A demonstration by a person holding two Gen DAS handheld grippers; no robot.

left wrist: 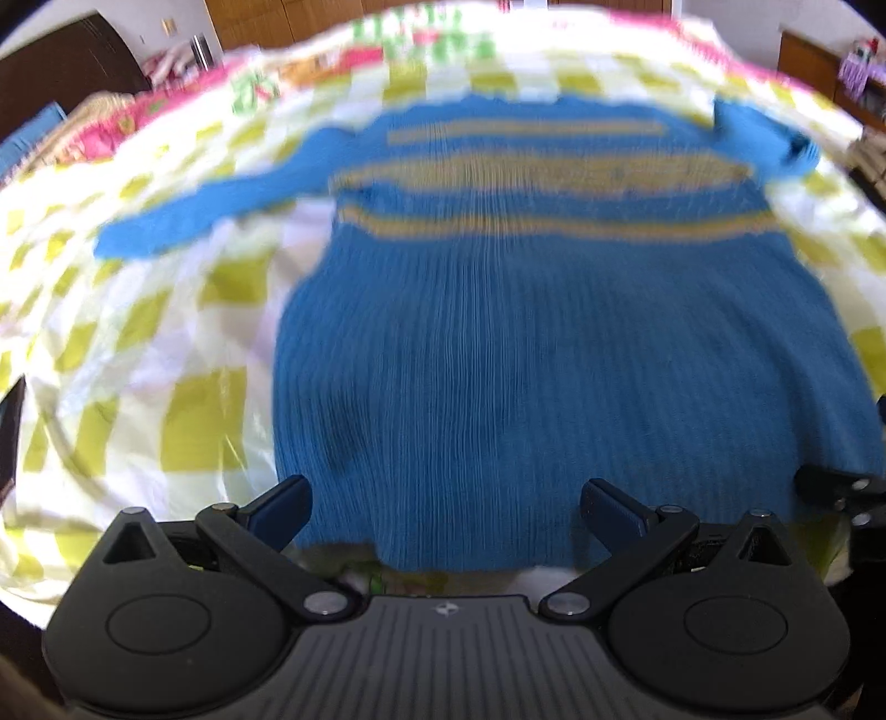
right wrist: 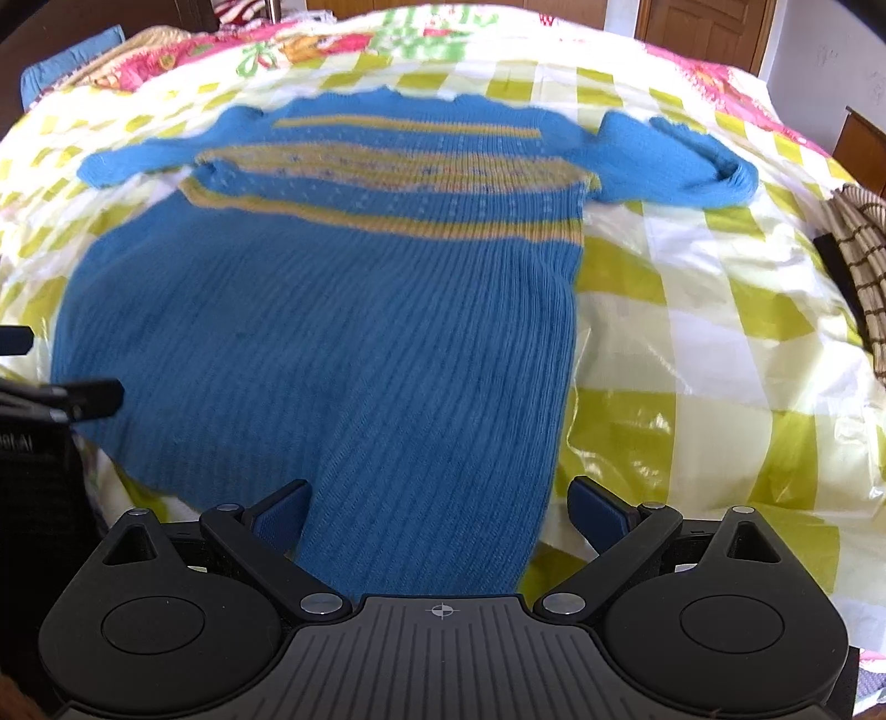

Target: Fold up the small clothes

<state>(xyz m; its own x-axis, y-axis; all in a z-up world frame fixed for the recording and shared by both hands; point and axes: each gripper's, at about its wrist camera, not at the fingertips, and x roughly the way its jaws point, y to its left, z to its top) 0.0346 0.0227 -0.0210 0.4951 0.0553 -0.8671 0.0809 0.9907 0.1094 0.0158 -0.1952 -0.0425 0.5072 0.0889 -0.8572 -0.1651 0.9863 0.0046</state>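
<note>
Blue knitted sweater (right wrist: 332, 310) lies spread flat, front up, on a bed covered with a yellow-green and white checked sheet (right wrist: 692, 310). It fills the centre of both views. Yellow stripes (right wrist: 387, 219) run across the chest; neckline points to the top of the frame, hem to the bottom.

Sleeves: both stretched outward. In the right wrist view, one reaches to the upper left (right wrist: 127, 160), the other to the upper right (right wrist: 686, 166), its cuff end bunched.

Left gripper (left wrist: 446, 512): fingers spread wide, nothing between them; it sits at the sweater's hem edge, bottom centre of its view. Whether the pads touch the knit cannot be told; this view is motion-blurred.

Right gripper (right wrist: 440, 509): jaws also wide apart, nothing gripped, over the hem's lower right corner, bottom centre of its view. The left gripper's finger shows at the middle left edge here.

Surroundings: floral bedding (right wrist: 310, 50) in pink and green along the top; a brown checked cloth (right wrist: 864, 260) at the right edge; wooden doors (right wrist: 703, 27) in the upper right.
</note>
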